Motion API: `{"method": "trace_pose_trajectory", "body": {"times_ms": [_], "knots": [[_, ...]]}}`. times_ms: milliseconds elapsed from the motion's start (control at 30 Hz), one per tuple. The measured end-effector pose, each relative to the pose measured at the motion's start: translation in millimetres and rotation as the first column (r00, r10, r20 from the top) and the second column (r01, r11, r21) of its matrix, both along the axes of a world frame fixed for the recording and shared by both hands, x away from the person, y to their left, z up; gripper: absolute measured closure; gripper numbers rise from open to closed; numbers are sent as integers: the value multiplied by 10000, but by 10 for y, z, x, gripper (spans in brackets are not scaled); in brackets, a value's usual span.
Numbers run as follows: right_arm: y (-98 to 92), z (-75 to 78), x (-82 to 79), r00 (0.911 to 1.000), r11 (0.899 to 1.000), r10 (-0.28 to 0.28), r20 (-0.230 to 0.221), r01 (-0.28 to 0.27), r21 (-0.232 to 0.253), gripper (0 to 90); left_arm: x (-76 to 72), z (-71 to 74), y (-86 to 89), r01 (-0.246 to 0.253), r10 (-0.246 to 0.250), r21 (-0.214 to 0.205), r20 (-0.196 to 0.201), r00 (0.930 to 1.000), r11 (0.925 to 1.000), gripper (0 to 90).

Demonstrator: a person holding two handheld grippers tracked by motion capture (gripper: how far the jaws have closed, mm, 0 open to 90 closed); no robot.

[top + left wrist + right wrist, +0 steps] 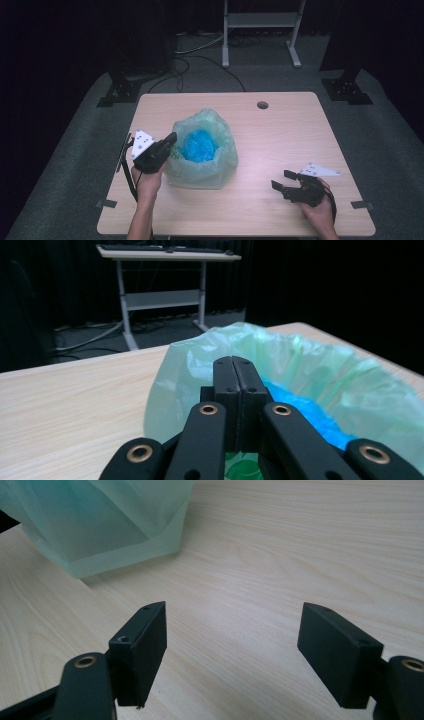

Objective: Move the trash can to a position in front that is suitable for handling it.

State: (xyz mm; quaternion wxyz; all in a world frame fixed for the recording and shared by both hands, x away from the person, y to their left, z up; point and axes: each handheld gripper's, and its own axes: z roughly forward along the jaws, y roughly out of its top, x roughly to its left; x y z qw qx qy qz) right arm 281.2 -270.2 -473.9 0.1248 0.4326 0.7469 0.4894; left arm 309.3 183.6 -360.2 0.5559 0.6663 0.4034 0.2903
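A translucent green plastic bag (226, 150) stands open left of the table's middle, with a crumpled blue mass (199, 145) inside it. My left gripper (172, 140) is at the bag's left rim. In the left gripper view its jaws (233, 362) are pressed together across the near wall of the bag (320, 370), with the blue mass (305, 410) just beyond, so the rim looks pinched. My right gripper (280, 178) rests low at the front right, pointing left, apart from the bag. Its jaws (232, 625) stand wide open over bare wood, and the bag's corner (110, 520) lies ahead.
The wooden table (285, 130) has a round cable hole (262, 105) near its far edge. Beyond it on the grey floor are a white desk frame (260, 30), loose cables (200, 60) and black stand feet (120, 92) at both sides.
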Motion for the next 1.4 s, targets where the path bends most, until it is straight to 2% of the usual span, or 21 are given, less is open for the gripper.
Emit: {"method": "trace_pose_trajectory", "body": {"times_ms": [167, 333, 500, 567, 667, 733, 767, 833, 967, 1067, 1133, 1200, 1267, 1400], "knots": [[97, 175, 53, 9993, 9993, 357, 67, -357, -58, 271, 60, 42, -10, 286, -288, -588, -15, 9996, 9979, 900], [222, 530, 156, 9968, 9970, 729, 341, -737, 233, 270, 159, 42, -40, 436, -454, -1149, -135, 9989, 9924, 900], [387, 821, 310, 9943, 9941, 991, 400, -1007, 399, 269, 145, 23, -21, 758, -781, -1060, -175, 9968, 9915, 900], [458, 887, 369, 9938, 9942, 1039, 400, -1048, 237, 270, 131, 22, -14, 832, -847, -941, -119, 9963, 9921, 900], [561, 940, 465, 9932, 9933, 1127, 300, -1134, 234, 270, 128, 9, -11, 1002, -1023, -948, -168, 9946, 9904, 900], [629, 972, 523, 9932, 9928, 1143, 233, -1151, 319, 269, 128, -25, -2, 1333, -1381, -1183, -333, 9899, 9840, 900], [659, 988, 555, 9927, 9921, 1186, 217, -1194, 386, 269, 124, -40, 0, 1394, -1446, -1158, -369, 9888, 9834, 900], [721, 1031, 614, 9930, 9909, 1167, 205, -1178, 646, 269, 117, -56, 19, 1436, -1491, -1200, -378, 9881, 9823, 900], [855, 1124, 729, 9911, 9822, 1319, 180, -1331, 1324, 269, 117, -48, 55, 1568, -1630, -1435, -322, 9861, 9771, 900], [970, 1151, 825, 9908, 9793, 1348, 76, -1344, 1514, 269, 116, -48, 50, 1703, -1768, -1530, -300, 9838, 9734, 900], [1044, 1155, 880, 9899, 9778, 1413, -65, -1385, 1571, 267, 119, -57, 45, 1834, -1909, -1634, -313, 9811, 9693, 900], [1111, 1167, 907, 9913, 9816, 1318, -37, -1300, 1398, 247, 123, -73, 42, 1978, -2062, -1722, -322, 9780, 9650, 900], [1158, 1167, 933, 9921, 9839, 1252, -72, -1232, 1293, 237, 125, -82, 37, 2006, -2095, -1759, -338, 9772, 9638, 900], [1222, 1165, 978, 9933, 9863, 1140, -181, -1110, 1220, 236, 128, -79, 26, 2263, -2365, -1938, -307, 9712, 9546, 900]]}}
